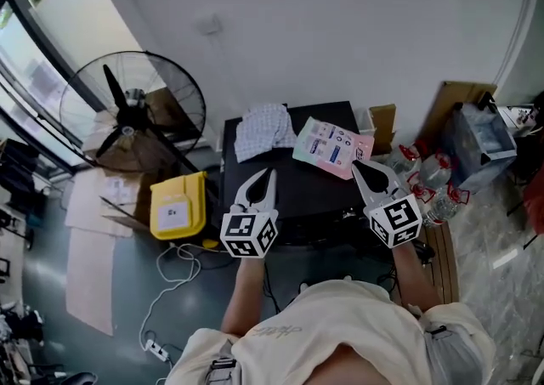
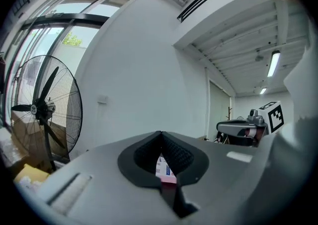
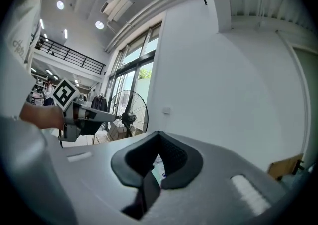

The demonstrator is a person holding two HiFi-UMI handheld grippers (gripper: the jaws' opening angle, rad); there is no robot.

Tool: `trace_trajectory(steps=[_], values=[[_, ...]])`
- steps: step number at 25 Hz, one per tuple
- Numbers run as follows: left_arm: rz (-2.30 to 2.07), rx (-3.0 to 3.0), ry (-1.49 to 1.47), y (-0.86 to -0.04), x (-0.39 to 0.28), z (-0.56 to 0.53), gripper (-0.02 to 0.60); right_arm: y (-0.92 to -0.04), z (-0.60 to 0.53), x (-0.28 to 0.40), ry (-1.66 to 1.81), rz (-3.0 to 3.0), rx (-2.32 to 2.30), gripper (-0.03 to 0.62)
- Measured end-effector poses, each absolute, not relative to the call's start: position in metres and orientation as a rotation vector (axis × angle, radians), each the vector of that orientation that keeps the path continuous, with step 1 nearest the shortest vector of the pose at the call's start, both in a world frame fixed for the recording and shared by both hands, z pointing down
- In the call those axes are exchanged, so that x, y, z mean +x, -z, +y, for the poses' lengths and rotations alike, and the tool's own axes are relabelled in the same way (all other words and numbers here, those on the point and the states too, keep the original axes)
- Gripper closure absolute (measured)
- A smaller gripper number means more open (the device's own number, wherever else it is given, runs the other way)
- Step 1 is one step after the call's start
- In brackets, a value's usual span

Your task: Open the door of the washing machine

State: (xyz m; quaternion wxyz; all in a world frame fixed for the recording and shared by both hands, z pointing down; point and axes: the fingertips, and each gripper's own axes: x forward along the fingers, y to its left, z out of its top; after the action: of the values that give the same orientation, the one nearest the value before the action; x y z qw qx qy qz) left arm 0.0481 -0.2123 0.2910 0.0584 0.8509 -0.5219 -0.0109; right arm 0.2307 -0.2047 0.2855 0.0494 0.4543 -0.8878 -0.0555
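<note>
The washing machine (image 1: 310, 196) is a black box against the white wall, seen from above in the head view; its door is hidden from here. A checked cloth (image 1: 263, 130) and a printed leaflet (image 1: 333, 147) lie on its top. My left gripper (image 1: 270, 172) hovers over the machine's left part, jaws together and empty. Over the right edge hangs my right gripper (image 1: 357, 164), also shut with nothing in it. In the left gripper view the left gripper (image 2: 160, 132) points level at the wall. In the right gripper view the right gripper (image 3: 159, 132) does the same.
A large black floor fan (image 1: 132, 111) stands to the left by the window. Beside the machine sit a yellow container (image 1: 178, 205) and flattened cardboard (image 1: 89, 222). Water bottles (image 1: 433, 175) and boxes crowd the right side. A white cable (image 1: 170, 281) runs over the floor.
</note>
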Motion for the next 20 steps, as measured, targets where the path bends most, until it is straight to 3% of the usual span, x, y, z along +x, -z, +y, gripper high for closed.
trace_trajectory(steps=[20], values=[[-1.602,2.584,0.008,-0.297,0.056,-0.196,0.565,-0.277,-0.182,0.236,0.135,-2.790,1.358,0.592]])
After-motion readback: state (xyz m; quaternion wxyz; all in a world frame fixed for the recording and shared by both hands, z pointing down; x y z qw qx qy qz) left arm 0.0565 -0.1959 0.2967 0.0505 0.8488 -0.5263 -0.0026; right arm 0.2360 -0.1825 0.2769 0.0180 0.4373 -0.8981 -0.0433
